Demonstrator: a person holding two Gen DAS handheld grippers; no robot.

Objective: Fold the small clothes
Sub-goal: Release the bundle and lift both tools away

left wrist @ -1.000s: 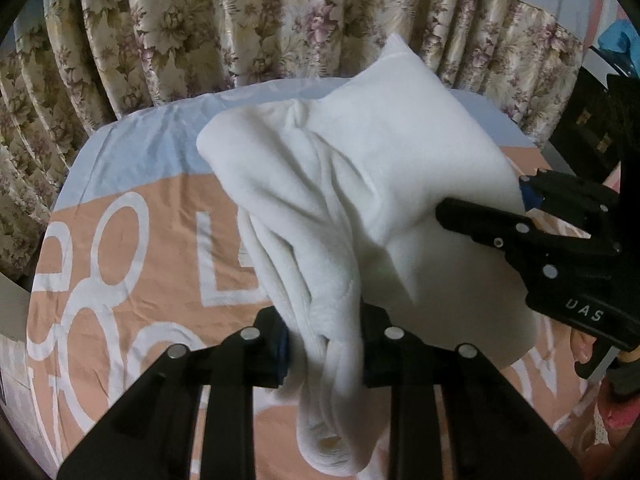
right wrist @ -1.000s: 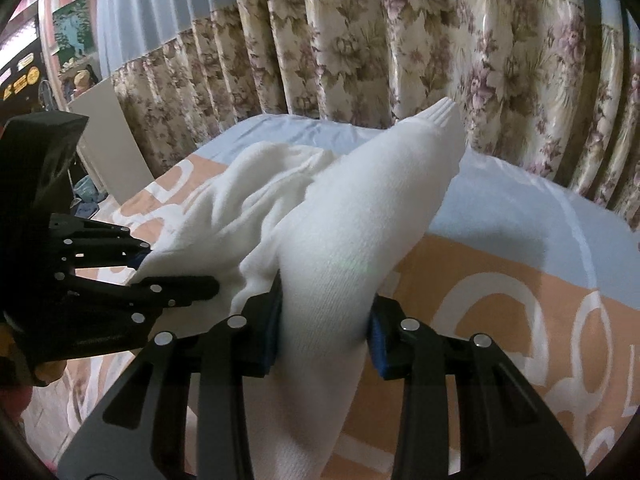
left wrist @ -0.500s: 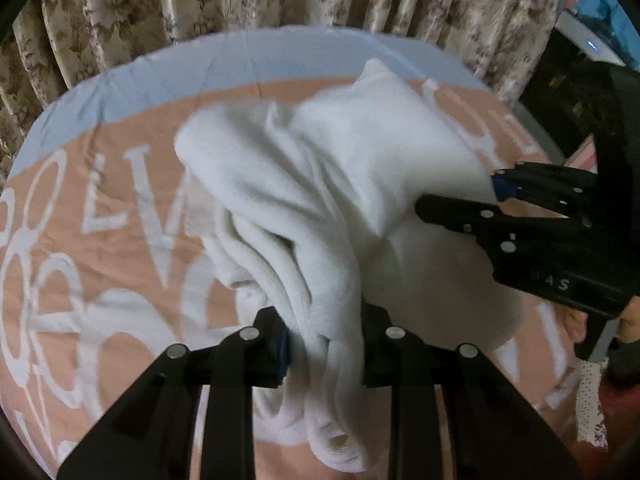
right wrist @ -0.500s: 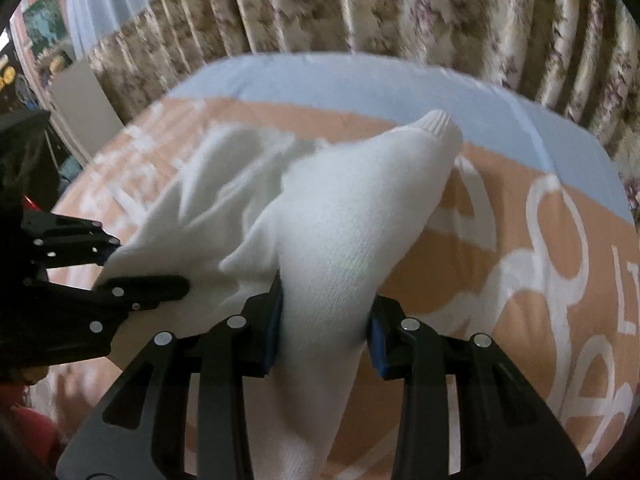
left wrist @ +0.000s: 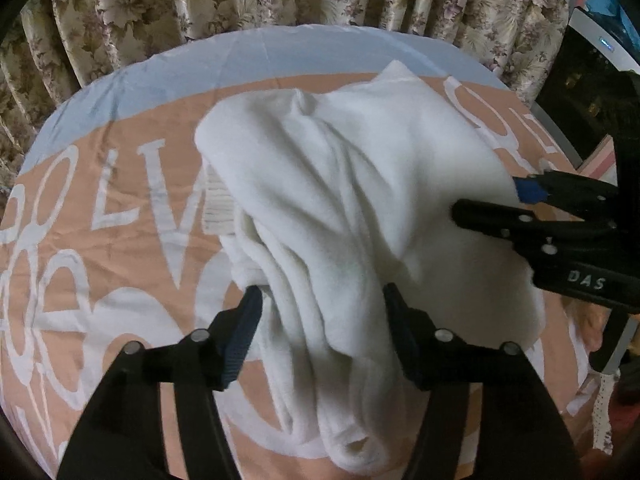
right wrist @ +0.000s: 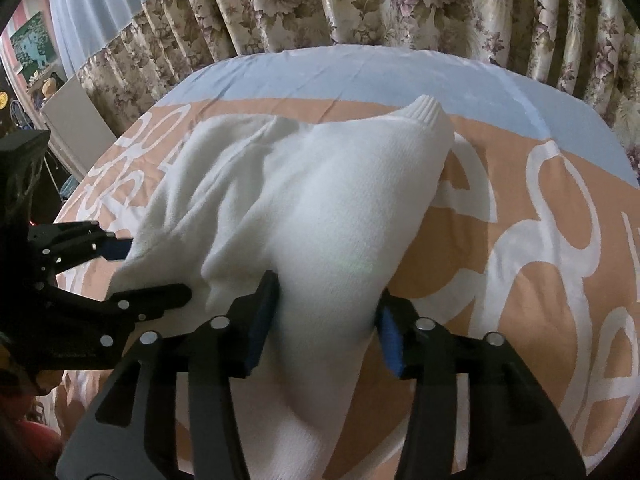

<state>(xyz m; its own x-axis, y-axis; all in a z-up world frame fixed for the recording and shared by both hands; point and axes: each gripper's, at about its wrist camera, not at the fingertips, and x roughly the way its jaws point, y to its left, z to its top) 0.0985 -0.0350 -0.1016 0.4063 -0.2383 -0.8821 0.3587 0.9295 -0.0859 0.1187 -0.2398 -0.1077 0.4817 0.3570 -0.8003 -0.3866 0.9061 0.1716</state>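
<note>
A white knit garment [left wrist: 352, 208] lies bunched on the bed, with a ribbed cuff end at its far tip [right wrist: 426, 114]. My left gripper [left wrist: 322, 304] is open, its jaws spread either side of a thick fold of the garment. My right gripper [right wrist: 328, 300] is open too, its jaws standing apart around another part of the garment [right wrist: 312, 216]. Each gripper shows in the other's view: the right one at the right edge [left wrist: 536, 216], the left one at the left edge [right wrist: 120, 276].
The bed cover [left wrist: 120, 256] is peach with large white letters and a pale blue band at the far side [right wrist: 360, 76]. Floral curtains [right wrist: 400, 0] hang behind the bed. A dark cabinet [left wrist: 588, 92] stands at the right, a white board [right wrist: 76, 116] at the left.
Both grippers have lowered the garment onto the bed and opened; their jaws were shut on the fabric before and now stand apart around it.
</note>
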